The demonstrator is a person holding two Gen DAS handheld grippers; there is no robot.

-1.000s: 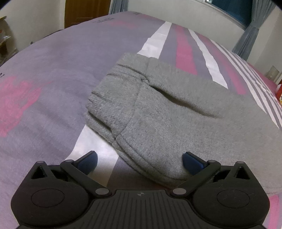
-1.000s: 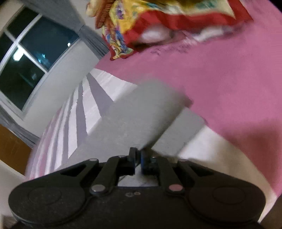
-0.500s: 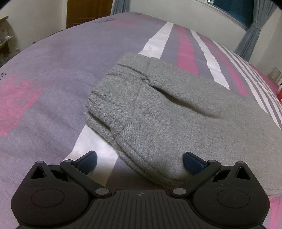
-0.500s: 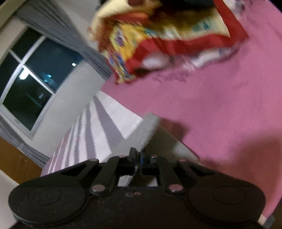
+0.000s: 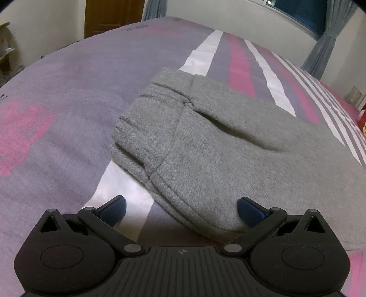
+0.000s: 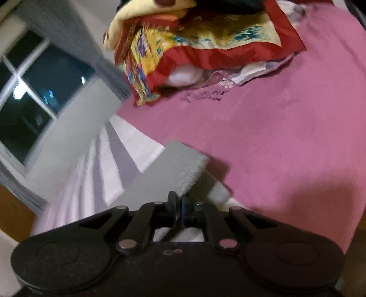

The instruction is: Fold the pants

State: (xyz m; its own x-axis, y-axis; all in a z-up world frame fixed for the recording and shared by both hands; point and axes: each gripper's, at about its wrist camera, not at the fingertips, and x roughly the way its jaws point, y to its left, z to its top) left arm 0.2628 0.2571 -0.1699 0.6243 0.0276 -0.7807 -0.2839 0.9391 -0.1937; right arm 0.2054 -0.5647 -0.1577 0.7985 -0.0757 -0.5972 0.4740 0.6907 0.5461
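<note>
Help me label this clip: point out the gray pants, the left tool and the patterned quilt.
gray pants (image 5: 228, 146), left wrist view, top layer.
left tool (image 5: 180, 206), left wrist view, between fingertips.
patterned quilt (image 6: 205, 34), right wrist view, yellow middle.

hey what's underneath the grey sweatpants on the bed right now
The grey sweatpants lie on a striped bedsheet; a white stripe runs under them. Their own lower layers show at the waistband end. Anything else beneath is covered.

Striped purple bedsheet, wooden door, dark window, grey curtains, white walls
</note>
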